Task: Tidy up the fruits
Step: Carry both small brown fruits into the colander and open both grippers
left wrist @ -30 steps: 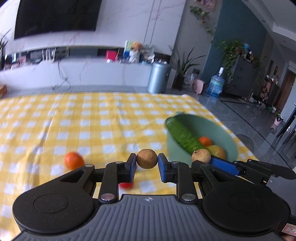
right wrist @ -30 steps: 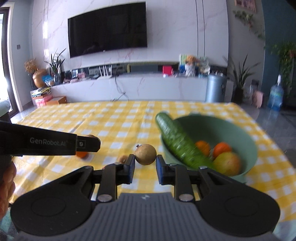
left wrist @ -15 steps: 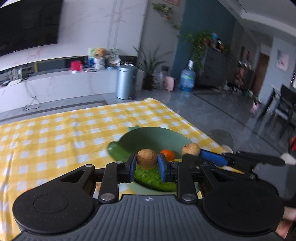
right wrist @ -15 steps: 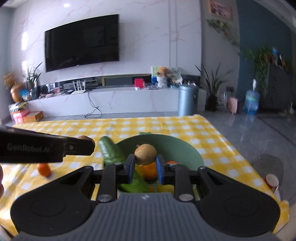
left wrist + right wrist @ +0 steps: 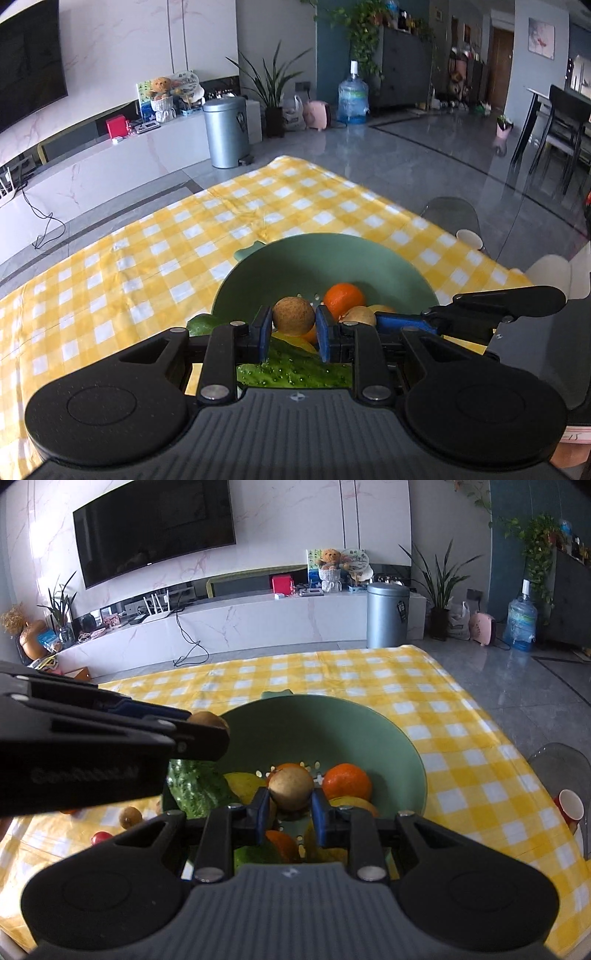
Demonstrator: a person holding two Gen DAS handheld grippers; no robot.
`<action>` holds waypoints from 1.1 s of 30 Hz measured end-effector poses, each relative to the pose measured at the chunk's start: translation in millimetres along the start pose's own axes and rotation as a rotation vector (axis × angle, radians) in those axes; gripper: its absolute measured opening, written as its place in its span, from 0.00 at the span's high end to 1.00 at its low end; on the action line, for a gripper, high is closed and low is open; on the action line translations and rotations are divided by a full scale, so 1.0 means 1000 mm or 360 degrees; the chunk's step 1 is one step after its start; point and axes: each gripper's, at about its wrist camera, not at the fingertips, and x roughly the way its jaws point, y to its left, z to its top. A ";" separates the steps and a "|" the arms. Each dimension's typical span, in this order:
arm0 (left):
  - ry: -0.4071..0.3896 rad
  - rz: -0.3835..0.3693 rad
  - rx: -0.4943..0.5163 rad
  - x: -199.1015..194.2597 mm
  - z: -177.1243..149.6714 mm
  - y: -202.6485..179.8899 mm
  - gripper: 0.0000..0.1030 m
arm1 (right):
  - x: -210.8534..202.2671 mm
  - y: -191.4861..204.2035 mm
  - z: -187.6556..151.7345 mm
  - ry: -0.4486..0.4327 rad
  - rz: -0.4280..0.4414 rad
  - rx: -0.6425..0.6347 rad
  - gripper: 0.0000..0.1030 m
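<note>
A table under a yellow-and-white checked cloth (image 5: 424, 686). Near its left edge, in the right wrist view, lie a small brown fruit (image 5: 130, 816) and a small red fruit (image 5: 101, 837). Rightward, the left gripper (image 5: 293, 332) has its blue pads clamped on a round brown fruit (image 5: 293, 315), held over the near-left rim of a green colander bowl (image 5: 332, 723). The bowl sits toward the table's right edge and contains a cucumber (image 5: 195, 786), an orange (image 5: 346, 781) and yellow fruit. The right gripper (image 5: 290, 810) is likewise closed on a second brown fruit (image 5: 290, 788), above the bowl's middle.
</note>
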 end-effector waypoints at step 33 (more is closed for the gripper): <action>0.0018 -0.0020 -0.0038 0.006 -0.004 -0.001 0.68 | 0.006 -0.003 -0.003 0.0019 -0.0012 0.0057 0.64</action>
